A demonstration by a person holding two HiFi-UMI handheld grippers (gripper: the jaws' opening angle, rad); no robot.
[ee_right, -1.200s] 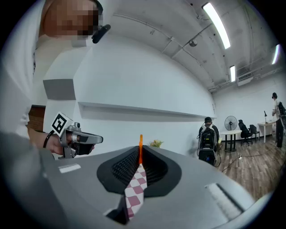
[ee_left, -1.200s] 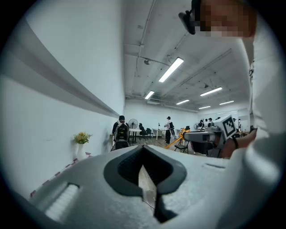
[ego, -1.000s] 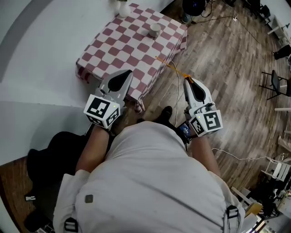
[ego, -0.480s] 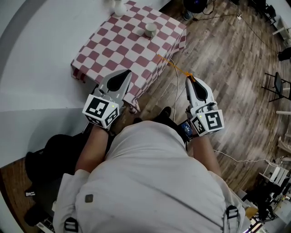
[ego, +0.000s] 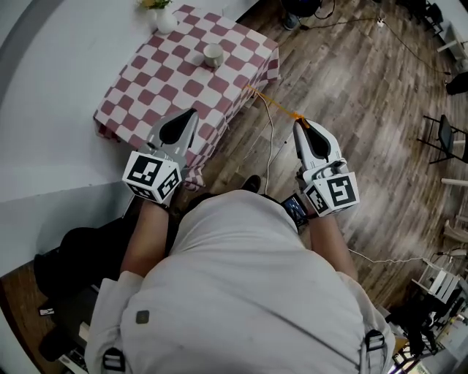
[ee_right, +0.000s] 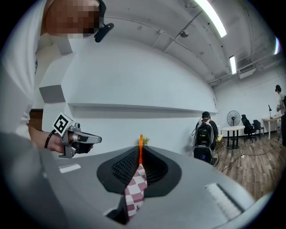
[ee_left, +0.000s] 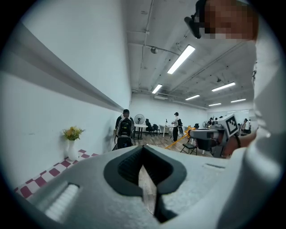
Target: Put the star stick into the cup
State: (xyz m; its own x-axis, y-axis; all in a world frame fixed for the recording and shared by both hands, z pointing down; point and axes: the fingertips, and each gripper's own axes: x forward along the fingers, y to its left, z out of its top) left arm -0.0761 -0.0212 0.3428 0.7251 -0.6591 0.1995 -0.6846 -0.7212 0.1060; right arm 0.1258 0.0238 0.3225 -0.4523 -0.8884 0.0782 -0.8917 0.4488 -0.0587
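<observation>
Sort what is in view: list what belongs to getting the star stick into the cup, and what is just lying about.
For the job:
- star stick, clamped in the right gripper
- cup, standing on the checkered table

Lying about:
- vase of flowers at the table's far corner
- white cable on the wooden floor

The left gripper [ee_left: 143,148] has its fingers [ee_left: 123,167] closed together, empty, with a flower vase [ee_left: 72,147] at left.
</observation>
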